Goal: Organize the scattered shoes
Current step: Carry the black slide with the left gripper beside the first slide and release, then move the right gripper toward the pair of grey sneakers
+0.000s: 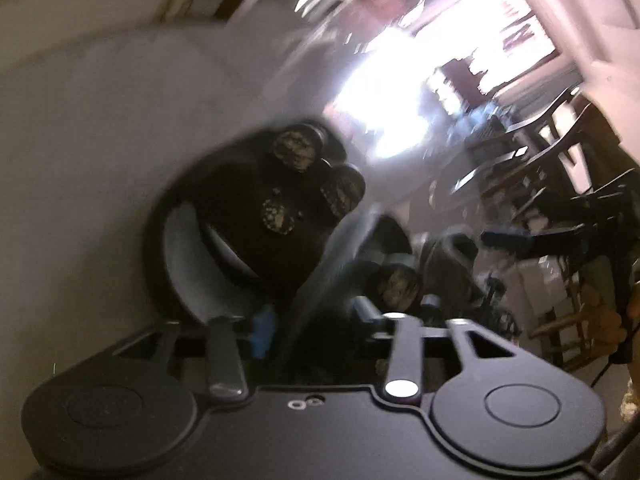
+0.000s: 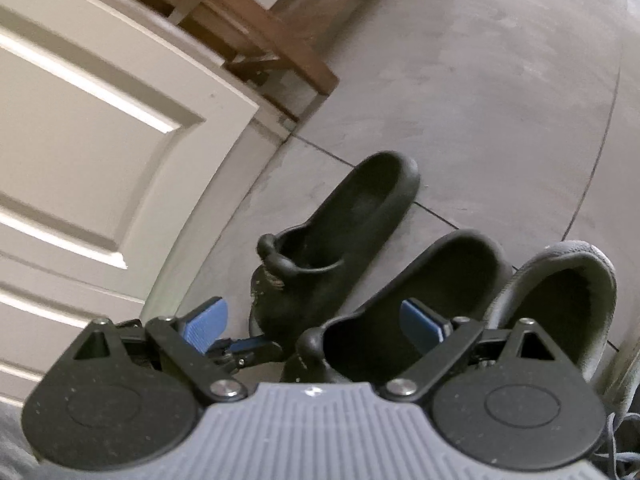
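Note:
In the right wrist view two black slip-on clogs lie side by side on the grey floor, one (image 2: 340, 232) nearer the door and one (image 2: 408, 308) right in front of me. A dark grey shoe (image 2: 560, 304) stands to their right. My right gripper (image 2: 316, 320) is open, its blue pads either side of the near clog's front, touching nothing. In the blurred left wrist view my left gripper (image 1: 316, 320) is shut on a black clog (image 1: 256, 216) with round patches, held up off the floor. A dark shoe (image 1: 440, 268) lies behind it.
A white panelled door (image 2: 100, 128) stands to the left of the shoes. A wooden chair frame (image 2: 256, 28) stands behind them by the door's edge. Chairs (image 1: 552, 152) and a bright doorway (image 1: 420, 92) fill the far room in the left wrist view.

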`<action>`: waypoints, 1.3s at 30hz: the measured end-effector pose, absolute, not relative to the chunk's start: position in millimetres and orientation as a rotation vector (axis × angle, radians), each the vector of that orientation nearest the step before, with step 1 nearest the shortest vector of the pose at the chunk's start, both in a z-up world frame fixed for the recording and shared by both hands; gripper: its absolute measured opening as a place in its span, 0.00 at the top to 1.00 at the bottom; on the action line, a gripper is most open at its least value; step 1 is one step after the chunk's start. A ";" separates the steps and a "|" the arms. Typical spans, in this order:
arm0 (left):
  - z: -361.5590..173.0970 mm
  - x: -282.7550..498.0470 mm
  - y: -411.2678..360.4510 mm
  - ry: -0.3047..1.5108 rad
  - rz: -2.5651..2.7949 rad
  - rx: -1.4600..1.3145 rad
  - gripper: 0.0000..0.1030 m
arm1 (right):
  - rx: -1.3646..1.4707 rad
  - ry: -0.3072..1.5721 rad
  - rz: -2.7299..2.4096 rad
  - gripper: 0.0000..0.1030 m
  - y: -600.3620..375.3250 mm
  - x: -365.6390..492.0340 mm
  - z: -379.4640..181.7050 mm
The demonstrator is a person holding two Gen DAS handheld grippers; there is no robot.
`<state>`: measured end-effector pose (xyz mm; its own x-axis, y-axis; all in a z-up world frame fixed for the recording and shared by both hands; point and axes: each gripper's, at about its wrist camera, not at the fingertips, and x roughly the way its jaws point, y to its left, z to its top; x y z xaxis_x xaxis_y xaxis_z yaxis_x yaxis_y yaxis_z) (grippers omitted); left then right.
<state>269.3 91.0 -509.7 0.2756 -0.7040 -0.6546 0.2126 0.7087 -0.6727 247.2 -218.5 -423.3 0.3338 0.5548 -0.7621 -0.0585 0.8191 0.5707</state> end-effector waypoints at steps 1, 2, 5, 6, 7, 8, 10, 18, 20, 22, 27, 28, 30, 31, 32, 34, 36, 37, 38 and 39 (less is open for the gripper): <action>-503.0 269.5 92.3 1.139 -0.638 -0.482 0.43 | 0.447 1.172 0.407 0.08 -215.9 246.0 -421.7; -492.4 269.6 93.4 1.145 -0.609 -0.417 0.39 | 0.368 1.166 0.380 0.08 -213.1 242.8 -418.7; -459.1 267.4 101.0 1.135 -0.555 -0.254 0.37 | 0.210 1.168 0.317 0.08 -209.9 237.0 -411.4; -448.0 267.5 103.5 1.153 -0.538 -0.203 0.37 | 0.177 1.182 0.284 0.08 -212.6 234.4 -408.6; -438.4 269.3 101.6 1.167 -0.531 -0.147 0.37 | 0.145 1.196 0.251 0.08 -215.3 231.8 -405.9; -430.4 273.4 94.6 1.176 -0.537 -0.087 0.37 | 0.140 1.210 0.214 0.08 -220.3 229.4 -403.2; -414.5 281.6 80.5 1.191 -0.547 0.033 0.36 | 0.156 1.235 0.140 0.08 -231.9 223.2 -397.7; -375.7 291.6 -2.2 1.226 -0.681 0.347 0.36 | 0.307 1.263 -0.097 0.08 -269.9 171.4 -379.5; -371.7 288.4 -21.9 1.229 -0.711 0.403 0.36 | 0.353 1.270 -0.128 0.08 -273.0 158.8 -376.4; -367.4 282.4 -37.5 1.229 -0.743 0.449 0.36 | 0.403 1.277 -0.155 0.08 -275.9 143.9 -373.5; -362.4 273.7 -66.9 1.166 -0.744 0.549 0.36 | 0.480 1.264 -0.232 0.08 -282.1 111.8 -370.1; -362.9 275.5 -74.0 1.163 -0.733 0.550 0.36 | 0.495 1.264 -0.239 0.08 -283.3 108.9 -370.9; -362.2 280.2 -81.7 1.165 -0.730 0.537 0.36 | 0.542 1.268 -0.277 0.08 -287.3 98.3 -375.5; -361.1 281.2 -84.2 1.167 -0.736 0.535 0.36 | 0.543 1.270 -0.285 0.08 -287.8 96.9 -376.9; -359.6 281.0 -86.7 1.170 -0.746 0.540 0.36 | 0.539 1.280 -0.300 0.08 -288.2 92.5 -379.6; -362.2 280.2 -88.4 1.188 -0.769 0.551 0.36 | 0.533 1.294 -0.300 0.08 -289.1 86.8 -381.8; -367.3 279.6 -88.5 1.215 -0.790 0.554 0.36 | 0.542 1.301 -0.330 0.08 -292.5 79.0 -384.8; -370.2 279.8 -87.9 1.236 -0.797 0.544 0.36 | 0.549 1.296 -0.338 0.08 -293.2 78.4 -385.8; -374.8 278.8 -89.2 1.253 -0.800 0.535 0.36 | 0.555 1.290 -0.347 0.08 -293.8 77.9 -386.8; -378.9 276.4 -90.7 1.260 -0.799 0.533 0.36 | 0.555 1.284 -0.351 0.08 -293.7 78.9 -387.5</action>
